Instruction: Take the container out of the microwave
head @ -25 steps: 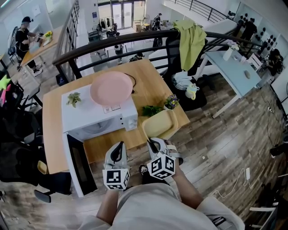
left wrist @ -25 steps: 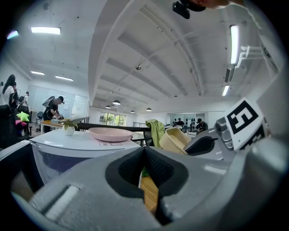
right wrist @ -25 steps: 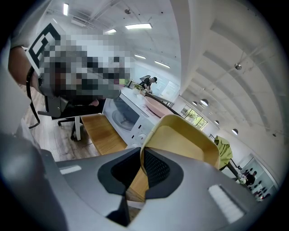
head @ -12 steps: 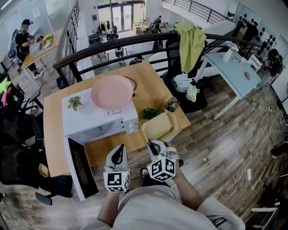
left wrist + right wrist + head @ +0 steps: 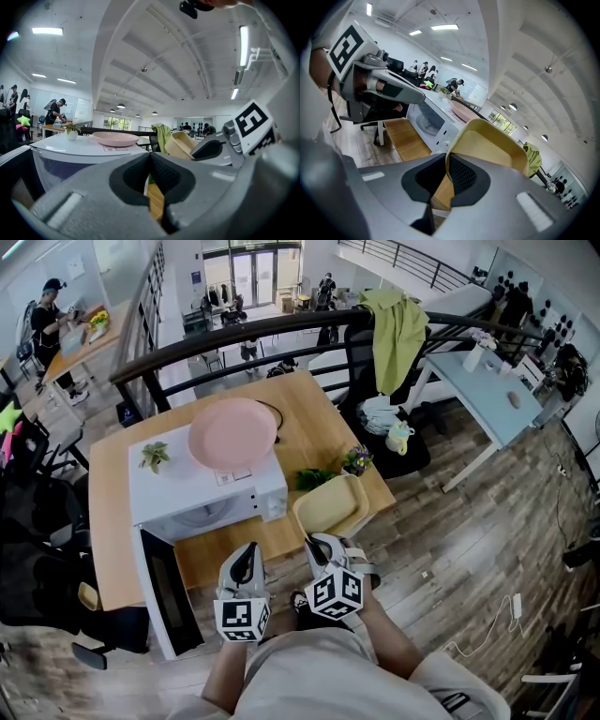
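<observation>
The yellow container (image 5: pixel 331 505) is outside the white microwave (image 5: pixel 206 491), over the wooden table's front right part. My right gripper (image 5: pixel 314 545) is shut on its near rim, and the thin wall sits between the pads (image 5: pixel 447 161). The container (image 5: pixel 490 150) tilts up and looks empty. My left gripper (image 5: pixel 246 559) hovers beside it at the table's front edge, its jaws (image 5: pixel 150 157) pressed together with nothing between them. The microwave door (image 5: pixel 169 594) hangs open to the left, and the cavity interior is hidden in the head view.
A pink plate (image 5: pixel 232 434) and a small potted plant (image 5: pixel 155 456) lie on top of the microwave. Green plants (image 5: pixel 330 468) stand on the table (image 5: pixel 309 423) behind the container. A black railing (image 5: pixel 281 324) runs behind the table, and black chairs (image 5: pixel 37 549) stand at the left.
Almost nothing differs: both grippers and the yellow container stay at the table's front edge, and only the head view has shifted slightly.
</observation>
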{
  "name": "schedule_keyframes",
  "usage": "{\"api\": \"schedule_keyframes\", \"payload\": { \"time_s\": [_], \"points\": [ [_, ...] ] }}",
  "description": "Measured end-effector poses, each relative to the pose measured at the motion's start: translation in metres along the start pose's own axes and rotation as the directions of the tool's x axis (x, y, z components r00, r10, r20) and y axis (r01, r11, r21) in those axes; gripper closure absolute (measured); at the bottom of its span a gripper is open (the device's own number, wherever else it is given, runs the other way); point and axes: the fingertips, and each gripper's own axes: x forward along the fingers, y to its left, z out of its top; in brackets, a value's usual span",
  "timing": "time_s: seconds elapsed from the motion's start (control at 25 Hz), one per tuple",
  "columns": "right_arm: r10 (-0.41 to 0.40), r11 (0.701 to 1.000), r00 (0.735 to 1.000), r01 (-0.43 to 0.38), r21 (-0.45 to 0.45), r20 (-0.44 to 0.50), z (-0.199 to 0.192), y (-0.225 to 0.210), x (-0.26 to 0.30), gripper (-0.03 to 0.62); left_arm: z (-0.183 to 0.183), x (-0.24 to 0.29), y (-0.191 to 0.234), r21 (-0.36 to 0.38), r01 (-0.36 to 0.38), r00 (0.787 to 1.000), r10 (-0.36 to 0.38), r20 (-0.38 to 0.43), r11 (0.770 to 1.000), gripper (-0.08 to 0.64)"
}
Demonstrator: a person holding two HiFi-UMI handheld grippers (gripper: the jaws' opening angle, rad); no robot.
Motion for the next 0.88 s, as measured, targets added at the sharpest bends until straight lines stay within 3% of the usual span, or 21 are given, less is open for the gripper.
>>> {"api": "schedule_keyframes", "payload": {
  "time_s": [0.88],
  "points": [
    [0.011, 1.000, 1.000, -0.010, 0.012, -0.021, -0.0040, -0.0016, -0.0017, 0.560, -0.0040, 0.0014, -0.0036, -0.004, 0.001, 1.000, -0.001, -0.020, 1.000, 0.557]
  ]
}}
